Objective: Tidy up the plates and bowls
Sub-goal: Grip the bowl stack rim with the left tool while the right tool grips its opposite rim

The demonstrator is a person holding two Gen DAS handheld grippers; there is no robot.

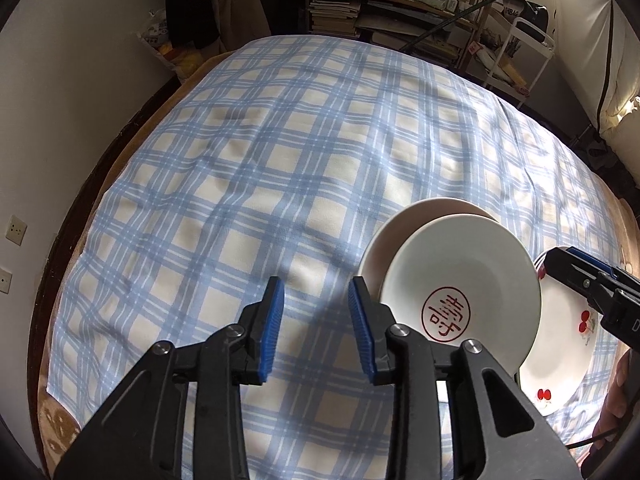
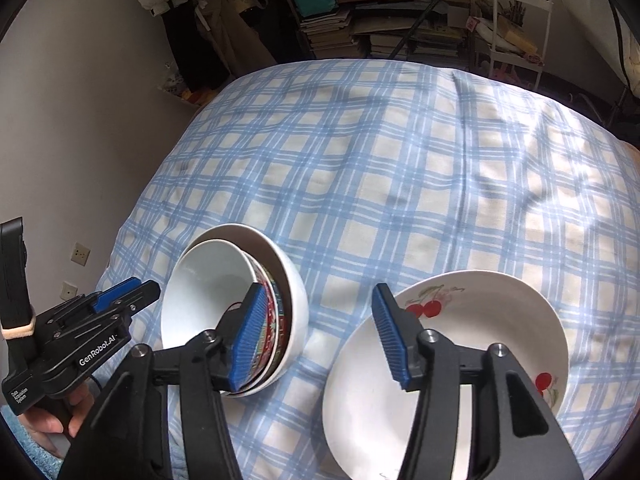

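Note:
Two nested bowls lie tilted on the blue plaid cloth: a white bowl with a red seal mark (image 1: pixel 460 284) inside a larger white bowl (image 1: pixel 384 240). In the right wrist view they are the inner bowl (image 2: pixel 208 292) and the outer bowl (image 2: pixel 294 300). A white cherry-pattern plate (image 2: pixel 472 320) lies to their right, also in the left wrist view (image 1: pixel 560 352). My left gripper (image 1: pixel 316 320) is open and empty, just left of the bowls. My right gripper (image 2: pixel 320 332) is open and empty, between bowls and plate.
The plaid cloth (image 1: pixel 280 152) covers a wide surface stretching far ahead. A grey wall (image 1: pixel 60 100) runs along the left. Shelves with books (image 2: pixel 340 28) and a white cart (image 2: pixel 516 20) stand beyond the far edge.

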